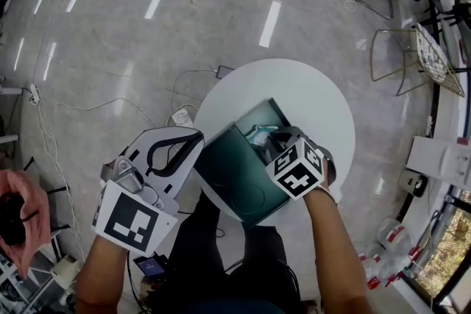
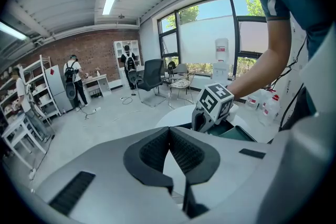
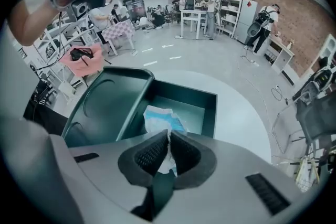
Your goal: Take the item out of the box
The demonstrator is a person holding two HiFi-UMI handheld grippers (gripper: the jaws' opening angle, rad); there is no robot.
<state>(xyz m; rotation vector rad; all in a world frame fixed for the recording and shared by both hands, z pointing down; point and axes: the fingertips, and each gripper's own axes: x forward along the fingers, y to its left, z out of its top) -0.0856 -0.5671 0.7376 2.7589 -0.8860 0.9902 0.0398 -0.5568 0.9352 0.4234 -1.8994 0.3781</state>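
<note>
A dark green box [image 1: 274,111] stands open on the round white table [image 1: 309,95], its lid [image 1: 232,174] folded toward me. Inside lies a white and blue plastic packet [image 3: 159,117]. My right gripper [image 3: 169,137] reaches into the box and is shut on the packet's near edge, which sticks up between the pads. In the head view that right gripper [image 1: 275,138] sits over the box's open half. My left gripper [image 1: 194,139] hovers left of the lid, off the table's edge. Seen along its own jaws, the left gripper [image 2: 169,131] is shut with nothing between them.
Cables and a power strip [image 1: 180,115] lie on the floor beside the table. Wire chairs [image 1: 412,55] stand at the far right, with water bottles [image 1: 390,235] near them. A pink cloth [image 1: 26,206] hangs at the left. People stand by shelves [image 3: 220,2] far off.
</note>
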